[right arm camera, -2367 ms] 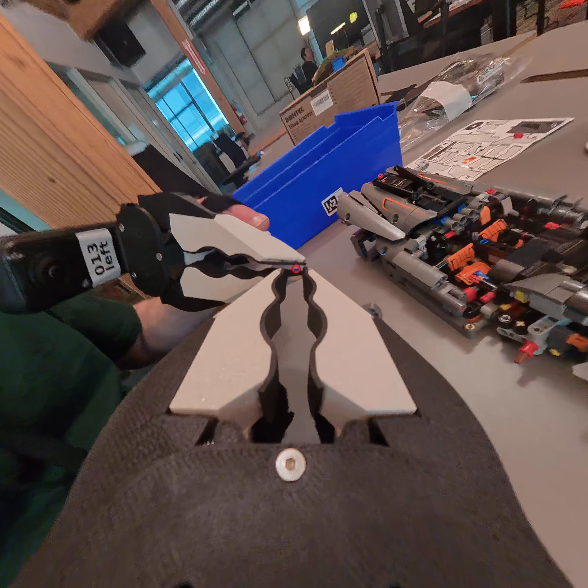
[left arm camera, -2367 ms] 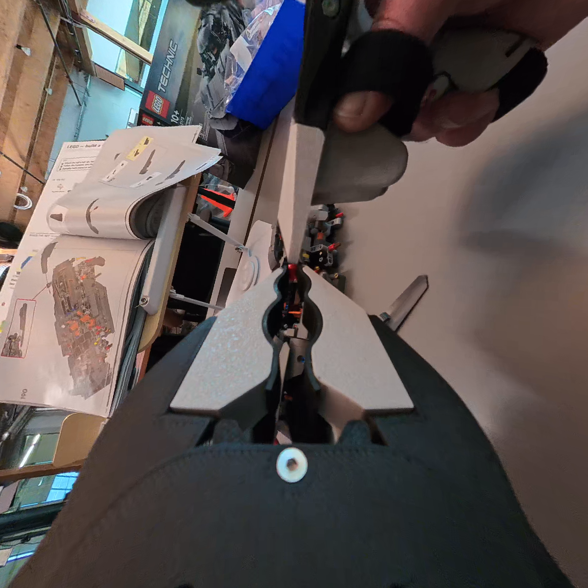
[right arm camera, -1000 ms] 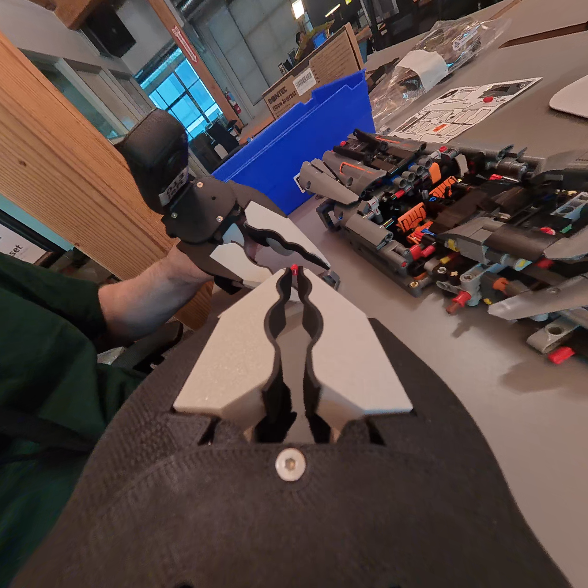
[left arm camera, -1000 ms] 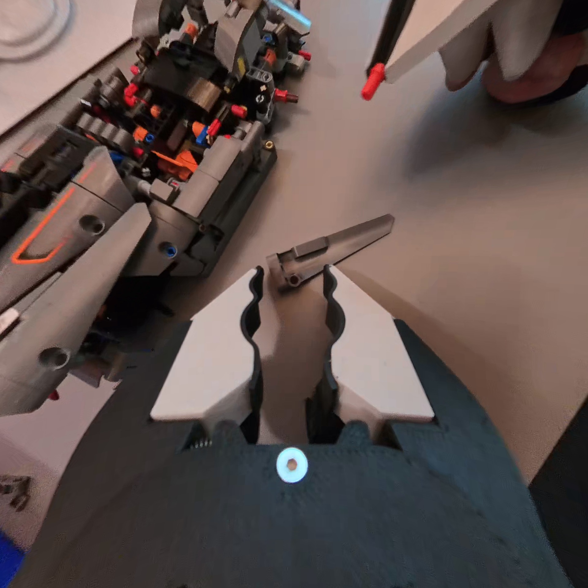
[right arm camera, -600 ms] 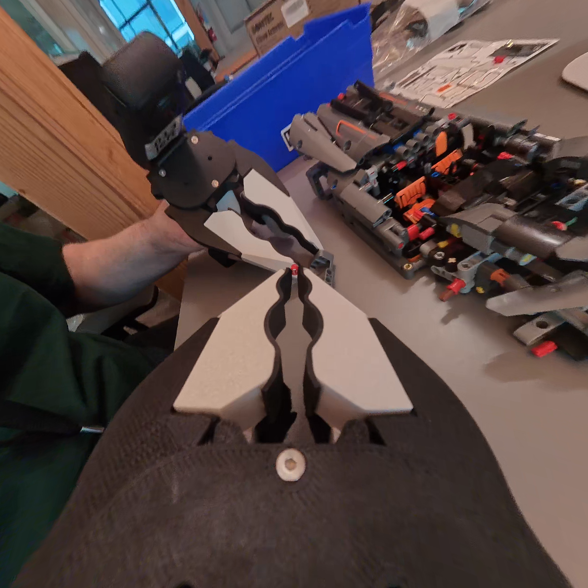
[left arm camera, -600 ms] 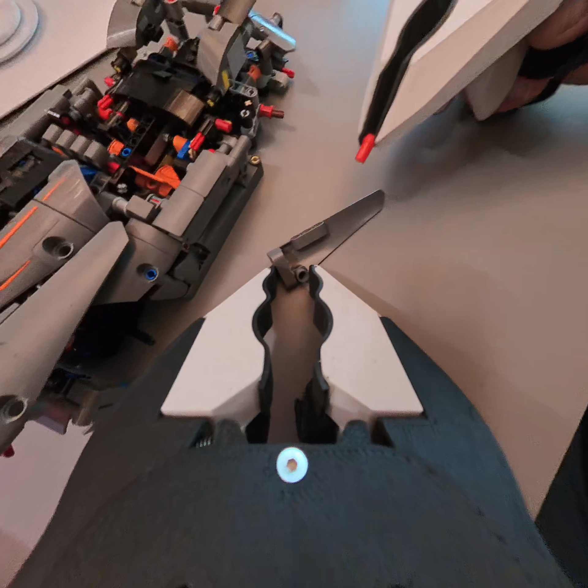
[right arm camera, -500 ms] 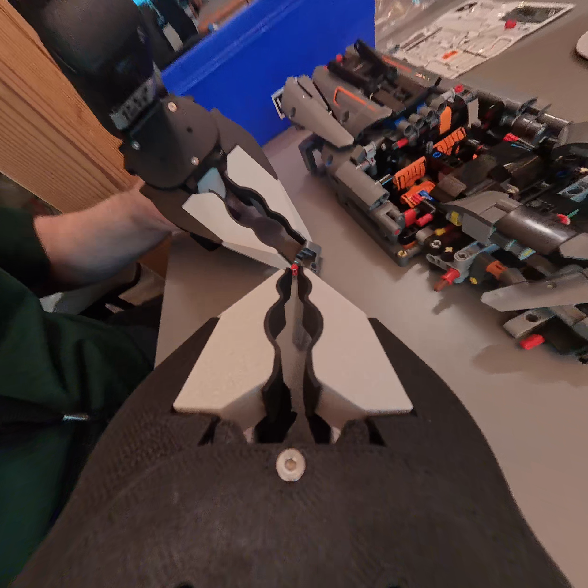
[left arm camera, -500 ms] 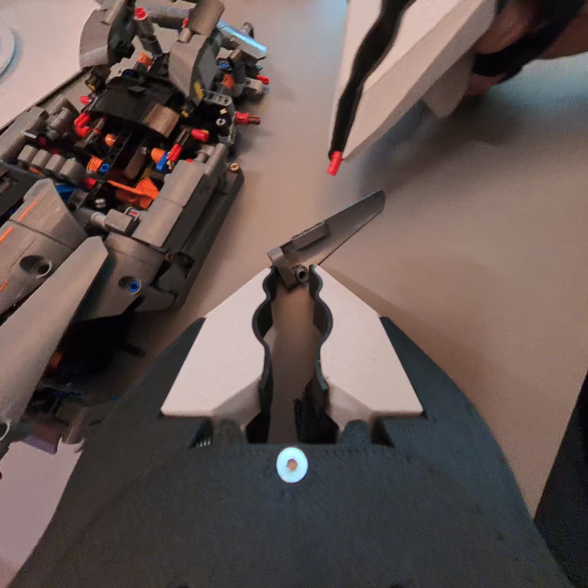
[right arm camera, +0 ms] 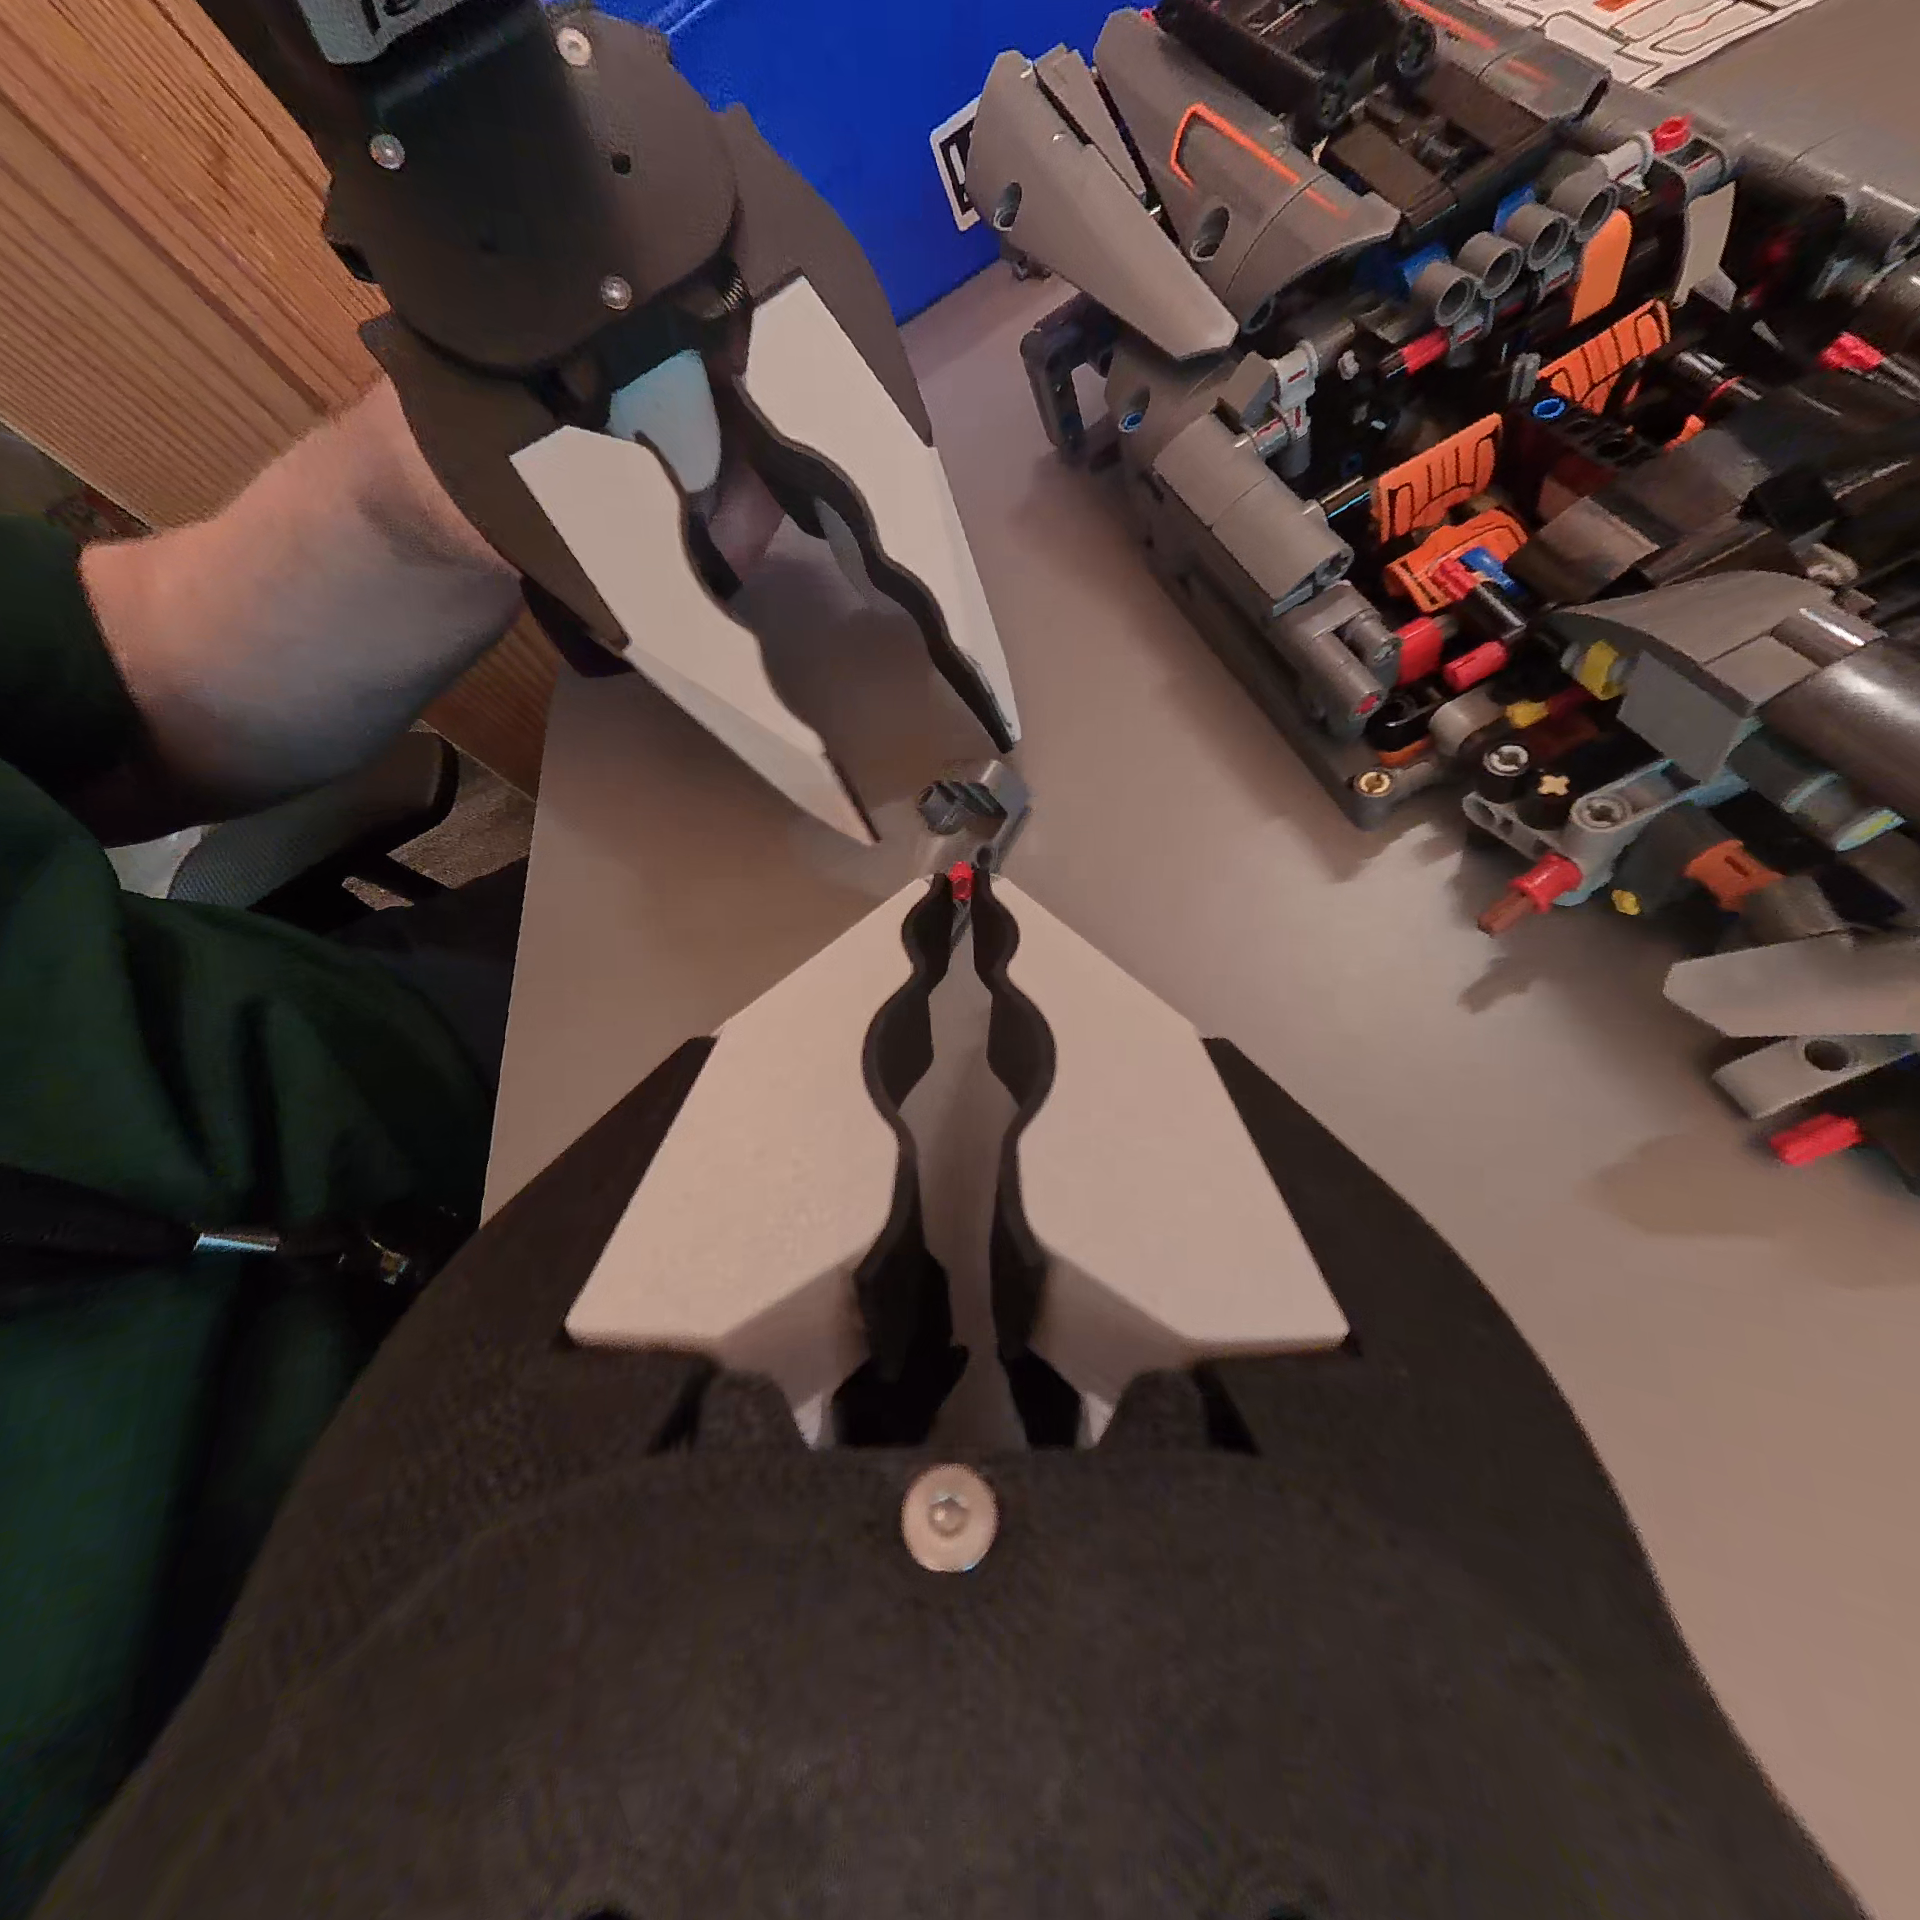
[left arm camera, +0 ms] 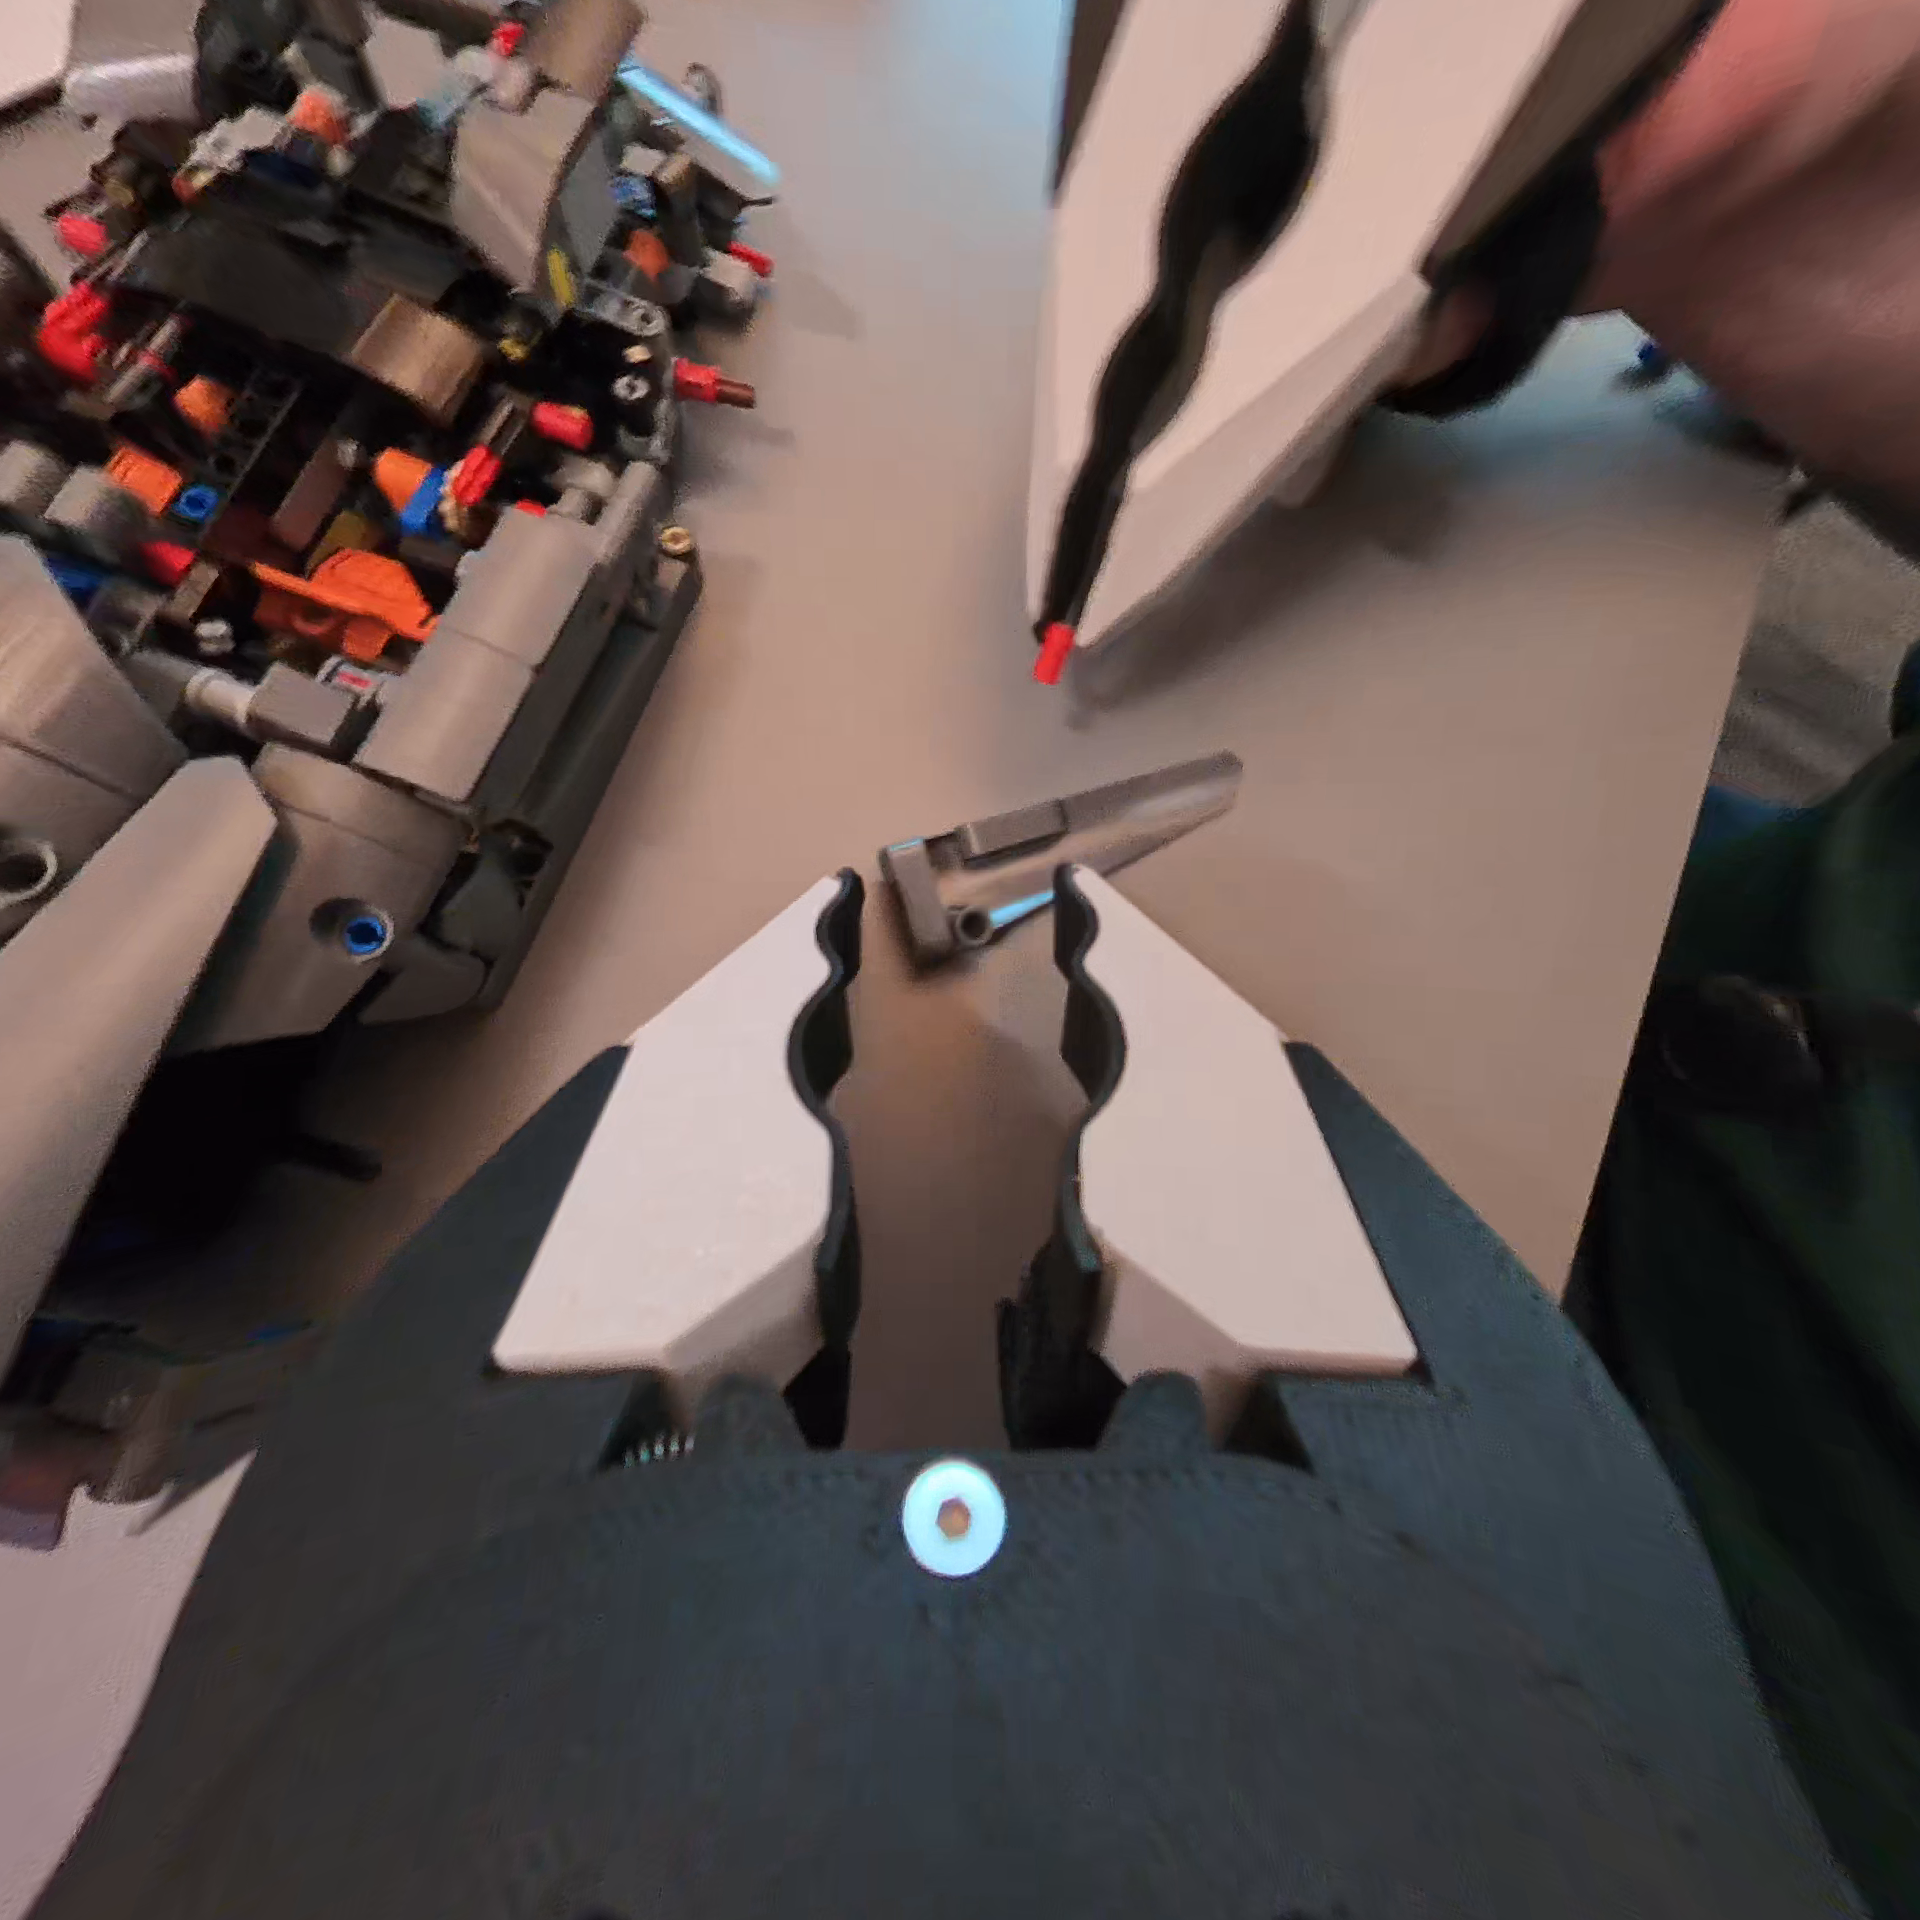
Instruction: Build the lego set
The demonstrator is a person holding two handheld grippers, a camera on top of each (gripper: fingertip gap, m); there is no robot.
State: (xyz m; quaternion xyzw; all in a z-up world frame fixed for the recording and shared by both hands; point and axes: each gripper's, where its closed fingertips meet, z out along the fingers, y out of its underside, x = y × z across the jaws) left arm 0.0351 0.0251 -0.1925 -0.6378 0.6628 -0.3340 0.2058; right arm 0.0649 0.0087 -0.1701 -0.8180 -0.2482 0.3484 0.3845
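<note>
On the grey worktop [left arm camera: 1403,644], left gripper [left arm camera: 956,894] fingers parted astride grey wedge panel [left arm camera: 1070,831], right gripper [right arm camera: 964,883] clamps red pin [right arm camera: 961,881], likely for insertion.

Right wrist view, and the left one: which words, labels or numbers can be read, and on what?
White label on the left gripper: cut off at the frame edge, unreadable.
White sticker on the blue bin: mostly hidden by the lego model, unreadable.
Printed sheet, top right: too small.
Left wrist view: none.
</note>
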